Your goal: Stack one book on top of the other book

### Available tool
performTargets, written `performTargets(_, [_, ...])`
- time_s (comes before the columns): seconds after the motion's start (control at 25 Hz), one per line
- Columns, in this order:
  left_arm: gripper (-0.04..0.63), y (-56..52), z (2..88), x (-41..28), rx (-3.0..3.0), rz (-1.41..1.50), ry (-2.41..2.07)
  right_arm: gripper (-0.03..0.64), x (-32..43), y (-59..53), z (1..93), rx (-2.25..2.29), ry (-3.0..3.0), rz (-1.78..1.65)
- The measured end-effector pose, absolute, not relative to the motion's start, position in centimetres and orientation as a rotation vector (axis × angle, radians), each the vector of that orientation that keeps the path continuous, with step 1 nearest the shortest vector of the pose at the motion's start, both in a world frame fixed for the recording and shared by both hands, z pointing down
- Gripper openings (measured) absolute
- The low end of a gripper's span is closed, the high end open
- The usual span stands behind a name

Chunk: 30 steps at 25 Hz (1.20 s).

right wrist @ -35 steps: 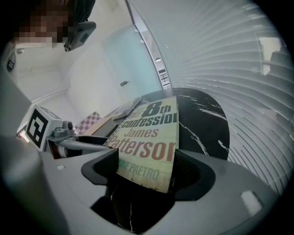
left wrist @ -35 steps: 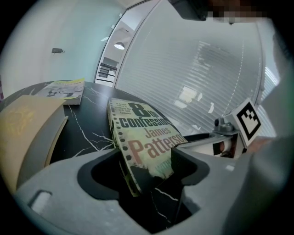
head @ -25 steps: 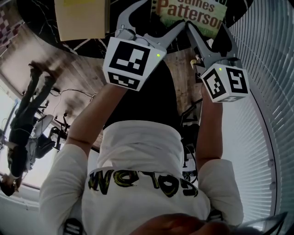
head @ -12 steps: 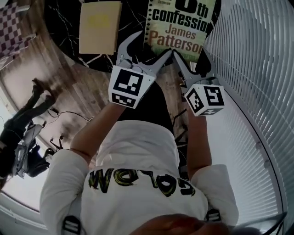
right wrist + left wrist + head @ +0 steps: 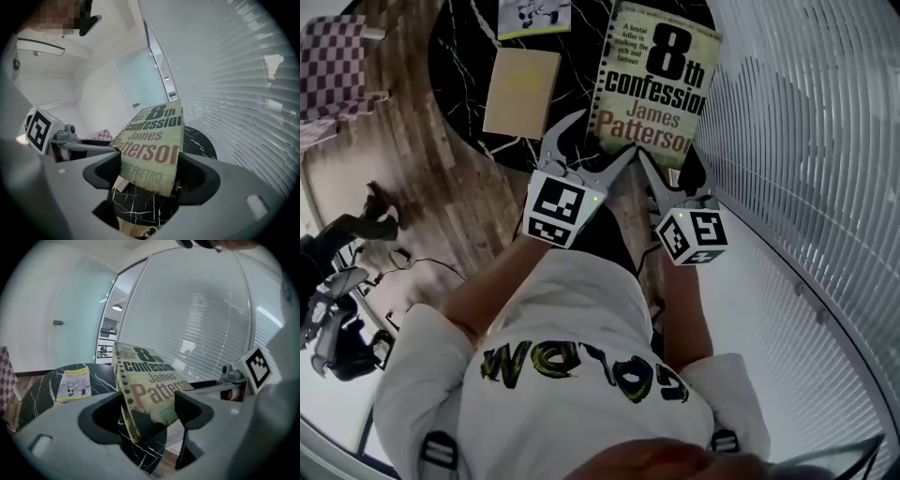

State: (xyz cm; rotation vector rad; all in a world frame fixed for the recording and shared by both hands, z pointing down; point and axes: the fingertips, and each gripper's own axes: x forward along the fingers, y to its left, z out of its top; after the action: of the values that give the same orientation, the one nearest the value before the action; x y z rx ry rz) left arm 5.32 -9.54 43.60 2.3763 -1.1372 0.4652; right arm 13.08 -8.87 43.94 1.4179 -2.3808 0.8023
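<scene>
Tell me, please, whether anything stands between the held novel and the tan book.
Nothing visible does. The novel, held by the left gripper and right gripper, hangs beside the tan book; only bare tabletop lies between. The booklet lies farther off.

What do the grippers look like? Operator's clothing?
Left gripper and right gripper: grey two-jaw bodies with dark pads, each carrying a white cube with black square markers; a green light shows on the left cube. Operator wears a white short-sleeved T-shirt with yellow-black lettering.
</scene>
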Motion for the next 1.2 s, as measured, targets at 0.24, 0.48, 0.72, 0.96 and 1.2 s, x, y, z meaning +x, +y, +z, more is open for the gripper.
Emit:
performTargets(0.24, [0.357,-8.9,42.3,5.0,2.398,0.441,-1.144,0.379,12.7,-8.1,42.6,1.435,-2.389,0.763])
performTargets(0.48, [0.357,-8.3,40.7,4.6,2.4,0.429,-1.15,0.38,12.4,-7.5,41.0,1.432,-2.392,0.755])
performTargets(0.72, [0.357,-8.1,40.3,1.8,2.377,0.442,-1.201,0.38,9.6,-7.7,40.7,1.358,-2.424,0.765])
performTargets(0.96, [0.357,-7.1,40.8,-6.7,2.272,0.412,-1.36,0.38,1.1,-7.5,41.4,1.179,-2.488,0.755])
performTargets(1.2, [0.357,-5.4,40.7,-10.1,2.173,0.402,-1.487,0.38,-2.5,-6.7,41.5,1.014,-2.541,0.746])
